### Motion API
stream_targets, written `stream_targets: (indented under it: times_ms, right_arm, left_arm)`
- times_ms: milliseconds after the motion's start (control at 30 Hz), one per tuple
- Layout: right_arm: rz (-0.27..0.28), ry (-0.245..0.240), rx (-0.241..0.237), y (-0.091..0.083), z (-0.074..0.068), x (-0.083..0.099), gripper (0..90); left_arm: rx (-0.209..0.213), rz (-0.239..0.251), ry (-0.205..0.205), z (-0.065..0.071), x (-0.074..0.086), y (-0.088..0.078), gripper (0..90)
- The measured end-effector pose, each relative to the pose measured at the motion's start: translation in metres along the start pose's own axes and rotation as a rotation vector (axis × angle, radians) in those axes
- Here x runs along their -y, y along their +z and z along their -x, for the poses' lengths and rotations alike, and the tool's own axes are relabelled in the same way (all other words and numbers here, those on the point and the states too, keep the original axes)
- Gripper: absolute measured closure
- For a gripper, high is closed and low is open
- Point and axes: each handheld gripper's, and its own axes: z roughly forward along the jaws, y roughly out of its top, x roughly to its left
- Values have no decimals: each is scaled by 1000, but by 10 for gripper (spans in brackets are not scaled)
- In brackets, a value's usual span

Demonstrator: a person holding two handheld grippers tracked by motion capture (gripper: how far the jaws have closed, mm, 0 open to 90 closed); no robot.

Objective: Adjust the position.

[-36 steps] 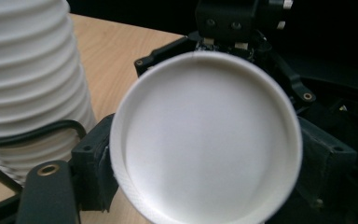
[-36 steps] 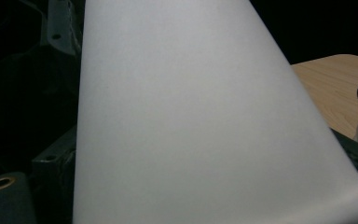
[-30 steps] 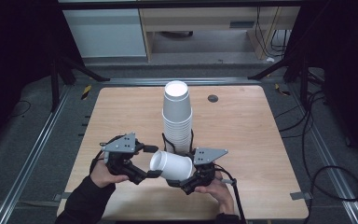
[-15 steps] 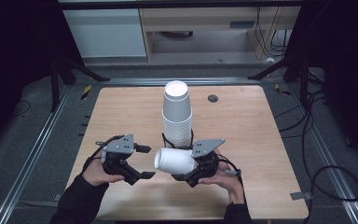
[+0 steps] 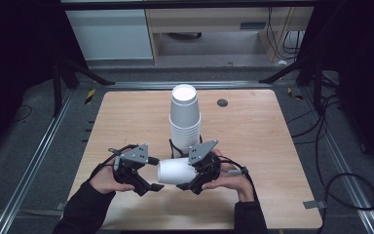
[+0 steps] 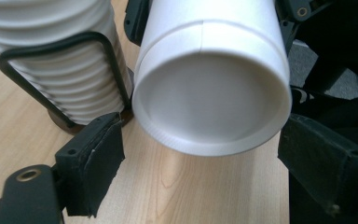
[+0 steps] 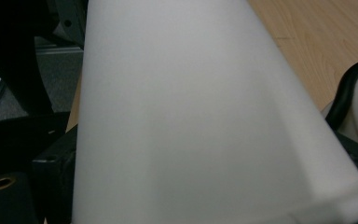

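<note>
Left gripper (image 5: pixel 148 183): black, two-jawed, held in the person's left hand (image 5: pixel 106 178) over the near part of the pale wooden table (image 5: pixel 126 117); jaws stood apart, closed on nothing, the cup's base between them but untouched in the left gripper view.

Single white paper cup (image 5: pixel 175 172): lay on its side above the table, base pointing at the left gripper, just in front of the stack.

Stack of white paper cups (image 5: pixel 185 114): upside down, upright in a black wire holder (image 5: pixel 174 147) at the table's middle.

Right gripper (image 5: pixel 191 184): jaws clamped on the single cup's rim end, right hand (image 5: pixel 231 178) behind.
</note>
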Motion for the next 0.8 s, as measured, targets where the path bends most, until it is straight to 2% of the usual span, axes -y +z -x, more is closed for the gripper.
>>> stream_targets:
  times_ms: [133, 433, 800]
  right_arm:
    - [-46, -8, -2, 7, 0, 1, 77]
    - [-91, -27, -16, 19, -3, 0, 77]
    - [-104, -48, -28, 24, -6, -6, 77]
  left_arm:
    - [5, -36, 11, 1, -1, 6, 137]
    - [16, -98, 27, 2, -2, 17, 152]
    - [19, -135, 34, 3, -3, 23, 204]
